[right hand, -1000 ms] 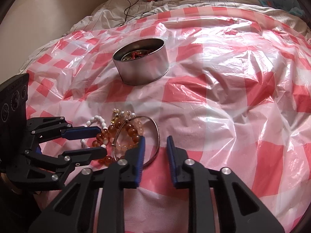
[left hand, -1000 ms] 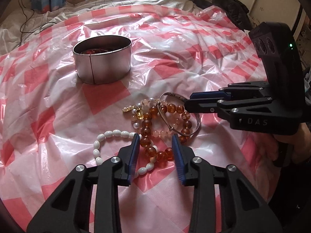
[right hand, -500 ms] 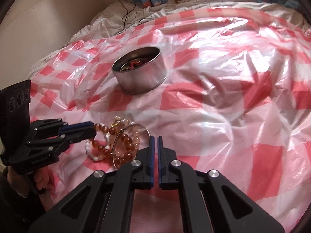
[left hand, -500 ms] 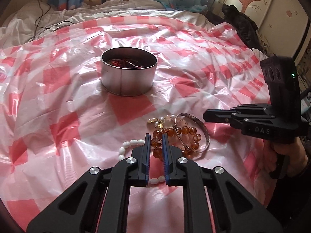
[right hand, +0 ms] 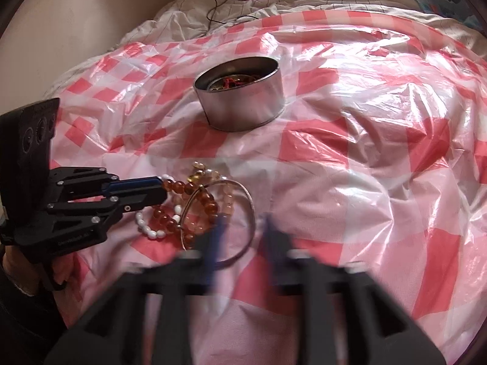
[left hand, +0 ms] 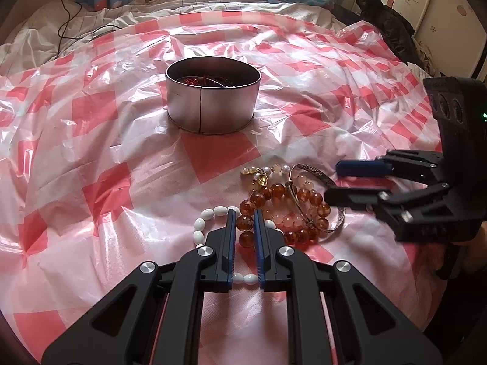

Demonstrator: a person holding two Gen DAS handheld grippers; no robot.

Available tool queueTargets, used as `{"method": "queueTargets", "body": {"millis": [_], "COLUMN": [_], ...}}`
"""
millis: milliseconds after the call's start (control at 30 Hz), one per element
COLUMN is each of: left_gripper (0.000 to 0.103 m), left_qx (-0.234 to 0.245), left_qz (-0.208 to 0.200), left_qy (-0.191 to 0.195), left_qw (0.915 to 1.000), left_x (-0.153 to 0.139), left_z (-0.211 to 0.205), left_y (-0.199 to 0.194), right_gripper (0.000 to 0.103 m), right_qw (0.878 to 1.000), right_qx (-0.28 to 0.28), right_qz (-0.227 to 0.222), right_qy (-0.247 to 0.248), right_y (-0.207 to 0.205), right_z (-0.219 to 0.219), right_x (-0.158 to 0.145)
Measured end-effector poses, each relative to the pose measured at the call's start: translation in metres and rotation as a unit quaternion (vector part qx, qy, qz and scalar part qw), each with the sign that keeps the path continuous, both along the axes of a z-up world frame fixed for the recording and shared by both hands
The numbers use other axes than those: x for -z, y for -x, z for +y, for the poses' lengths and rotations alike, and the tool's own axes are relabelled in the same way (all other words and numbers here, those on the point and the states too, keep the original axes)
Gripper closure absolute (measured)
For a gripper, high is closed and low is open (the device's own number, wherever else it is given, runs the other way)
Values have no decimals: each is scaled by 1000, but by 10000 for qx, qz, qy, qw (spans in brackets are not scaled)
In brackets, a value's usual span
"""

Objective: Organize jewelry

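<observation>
A pile of jewelry lies on the red-checked plastic sheet: an amber bead bracelet [left hand: 275, 210], a white bead bracelet [left hand: 202, 222], a pink bead strand [left hand: 304, 187] and a silver bangle [left hand: 331, 210]. My left gripper [left hand: 245, 225] is shut on the amber bead bracelet, one bead between its pads. My right gripper [right hand: 242, 231] is open and motion-blurred, over the silver bangle [right hand: 249, 203]. It also shows in the left wrist view [left hand: 344, 181], jaws apart beside the bangle. A round metal tin [left hand: 213, 102] with jewelry inside stands behind the pile.
The plastic sheet [left hand: 76, 158] covers a bed with rumpled white bedding [left hand: 39, 27] and a black cable [left hand: 70, 30] at the back. Dark clothing [left hand: 386, 27] lies at the far right by a cabinet. A wall [right hand: 61, 15] runs along the left.
My left gripper closed on the amber beads and stays shut on them. My right gripper was shut half a second ago and has opened over the bangle, still moving.
</observation>
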State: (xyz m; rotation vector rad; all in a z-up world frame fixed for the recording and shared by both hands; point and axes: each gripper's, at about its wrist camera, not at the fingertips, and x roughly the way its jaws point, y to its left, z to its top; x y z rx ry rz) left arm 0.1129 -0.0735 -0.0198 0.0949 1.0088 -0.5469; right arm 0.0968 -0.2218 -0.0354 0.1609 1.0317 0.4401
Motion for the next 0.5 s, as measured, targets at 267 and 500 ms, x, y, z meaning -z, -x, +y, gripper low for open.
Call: {"method": "queueTargets", "body": {"millis": [267,500], "left_gripper": [92,93], "left_qx": [-5,70], "left_qz": [9,-10], "left_qy": [-5,-6], "left_qw": [10000,10000], "left_x": [1,1], "left_z": [0,-1], "left_y": [0,1], "right_gripper": [76,101], "right_qw": [9999,9972], "right_qx": [-62,-75], "right_qz": [3,-444], "right_qy": [153,590], "right_y": [0,5], "right_z": [2,7], "right_x": [2,-7]}}
